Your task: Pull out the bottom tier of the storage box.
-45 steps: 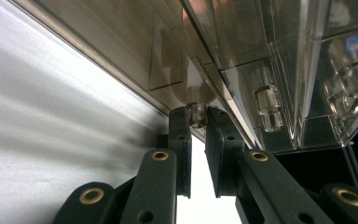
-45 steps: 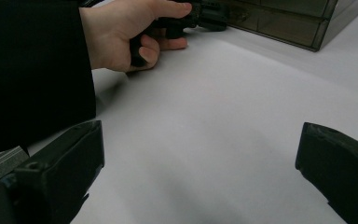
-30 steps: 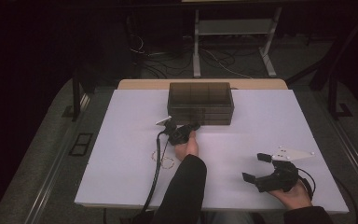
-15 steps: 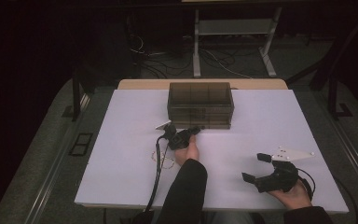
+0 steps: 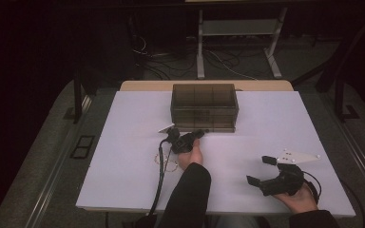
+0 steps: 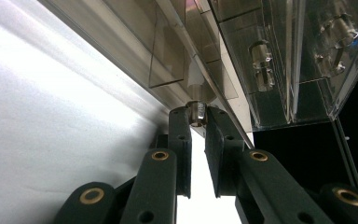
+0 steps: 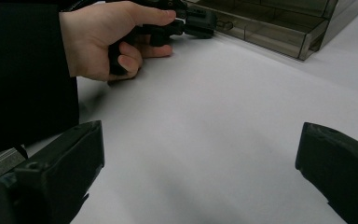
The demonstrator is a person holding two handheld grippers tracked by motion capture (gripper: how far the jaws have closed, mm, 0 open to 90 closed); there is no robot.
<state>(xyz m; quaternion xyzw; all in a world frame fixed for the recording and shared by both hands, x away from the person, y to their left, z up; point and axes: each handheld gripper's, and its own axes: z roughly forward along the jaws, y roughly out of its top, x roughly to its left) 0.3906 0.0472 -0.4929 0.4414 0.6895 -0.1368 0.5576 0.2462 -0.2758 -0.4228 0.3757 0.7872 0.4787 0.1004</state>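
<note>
Left claw (image 6: 197, 116), jaws nearly closed, pinches small clear drawer knob (image 6: 196, 111) on smoky plastic drawer box (image 5: 204, 107) at table's (image 5: 123, 142) twelve o'clock; right claw (image 5: 262, 170), wide open and holding nothing, rests at four o'clock.

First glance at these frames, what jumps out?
The smoky clear drawer box at the far middle of the white table stands out first. The left gripper is at its front, jaws pinched on a small clear drawer knob low on the box. The right gripper rests near the table's near right corner, jaws wide apart with nothing between them.
</note>
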